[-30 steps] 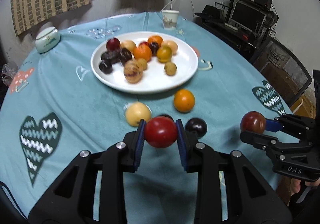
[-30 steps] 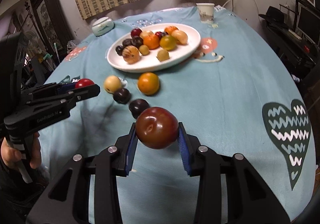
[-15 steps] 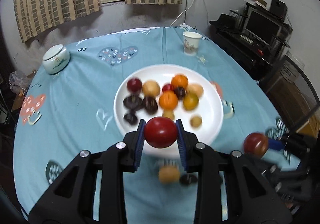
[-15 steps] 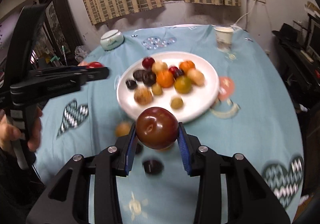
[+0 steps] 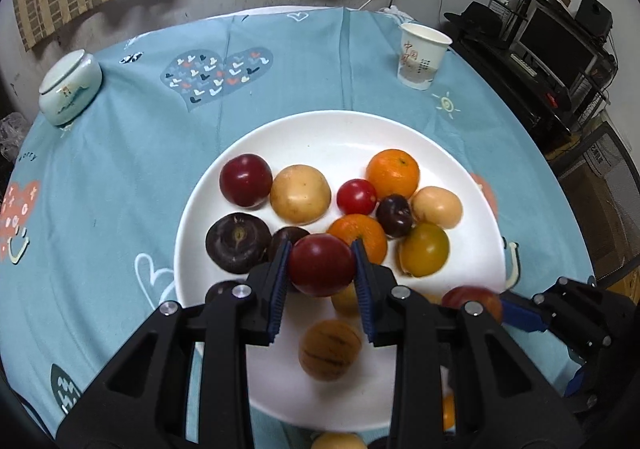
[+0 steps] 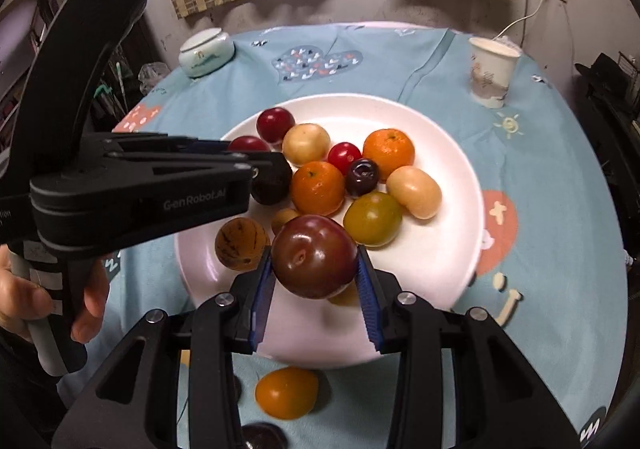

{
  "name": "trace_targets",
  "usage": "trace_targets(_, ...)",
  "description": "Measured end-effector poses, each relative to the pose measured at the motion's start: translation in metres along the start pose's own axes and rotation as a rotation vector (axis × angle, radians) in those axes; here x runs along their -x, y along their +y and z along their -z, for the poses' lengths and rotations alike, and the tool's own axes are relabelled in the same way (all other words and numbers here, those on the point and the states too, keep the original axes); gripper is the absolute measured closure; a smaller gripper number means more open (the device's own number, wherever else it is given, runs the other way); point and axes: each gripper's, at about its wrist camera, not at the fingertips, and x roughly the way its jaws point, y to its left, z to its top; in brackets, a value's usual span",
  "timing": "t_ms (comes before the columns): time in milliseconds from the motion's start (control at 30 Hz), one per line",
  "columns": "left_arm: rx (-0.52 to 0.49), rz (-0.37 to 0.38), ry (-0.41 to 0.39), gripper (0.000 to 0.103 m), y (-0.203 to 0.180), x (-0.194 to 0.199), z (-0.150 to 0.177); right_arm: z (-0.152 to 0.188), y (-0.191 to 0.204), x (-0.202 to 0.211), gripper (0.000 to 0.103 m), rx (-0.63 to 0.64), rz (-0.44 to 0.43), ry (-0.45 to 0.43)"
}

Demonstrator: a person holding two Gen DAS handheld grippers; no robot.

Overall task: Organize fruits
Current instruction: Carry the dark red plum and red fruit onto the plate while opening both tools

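Note:
My left gripper (image 5: 322, 269) is shut on a red tomato (image 5: 322, 264) and hangs over the near part of the white plate (image 5: 344, 129). My right gripper (image 6: 315, 273) is shut on a dark red plum (image 6: 314, 255), also above the plate (image 6: 448, 153), on its near right side. The plate holds several fruits: oranges (image 5: 393, 173), yellow fruits (image 5: 300, 193), dark plums (image 5: 237, 243), a brown striped fruit (image 5: 330, 349). In the right wrist view the left gripper (image 6: 250, 155) crosses over the plate's left side. An orange fruit (image 6: 286, 391) lies on the cloth before the plate.
A paper cup (image 5: 420, 55) stands beyond the plate at the right. A lidded ceramic jar (image 5: 70, 87) sits at the far left of the blue tablecloth (image 5: 120, 169). A dark plum (image 6: 262, 435) lies at the near edge. A hand (image 6: 24, 301) grips the left tool.
Both grippers have carried their fruits forward from above the loose fruits on the cloth to above the plate. The plate now fills the middle of both views.

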Motion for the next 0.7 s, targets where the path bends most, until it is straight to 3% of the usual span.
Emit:
trace_targets(300, 0.0, -0.004, 0.013, 0.071, 0.002, -0.01, -0.008, -0.007, 0.004, -0.016, 0.063, 0.017, 0.015, -0.001)
trace_targets(333, 0.003, -0.01, 0.013, 0.063, 0.002, -0.011, -0.008, -0.007, 0.005, -0.018, 0.063, 0.019, 0.024, 0.001)
trace_targets(367, 0.014, -0.02, 0.009, 0.037, 0.003, -0.01, -0.01, -0.008, 0.005, -0.021, 0.063, 0.022, 0.043, 0.003)
trace_targets(400, 0.023, -0.024, -0.004, 0.027, 0.004, -0.007, -0.011, -0.008, 0.005, -0.023, 0.063, 0.026, 0.077, 0.001)
trace_targets(533, 0.015, -0.044, -0.046, 0.02, 0.006, 0.012, -0.013, -0.01, 0.003, -0.023, 0.062, 0.038, 0.124, -0.009)
trace_targets(600, 0.02, -0.067, -0.066, 0.014, 0.008, 0.023, -0.013, -0.01, 0.003, -0.019, 0.034, 0.039, 0.11, -0.03)
trace_targets(633, 0.026, -0.071, -0.071, 0.014, 0.009, 0.027, -0.012, -0.011, 0.005, -0.014, 0.026, 0.051, 0.117, -0.081)
trace_targets(700, 0.043, -0.071, -0.069, 0.013, 0.013, 0.037, -0.01, -0.013, 0.007, -0.012, 0.025, 0.066, 0.143, -0.101)
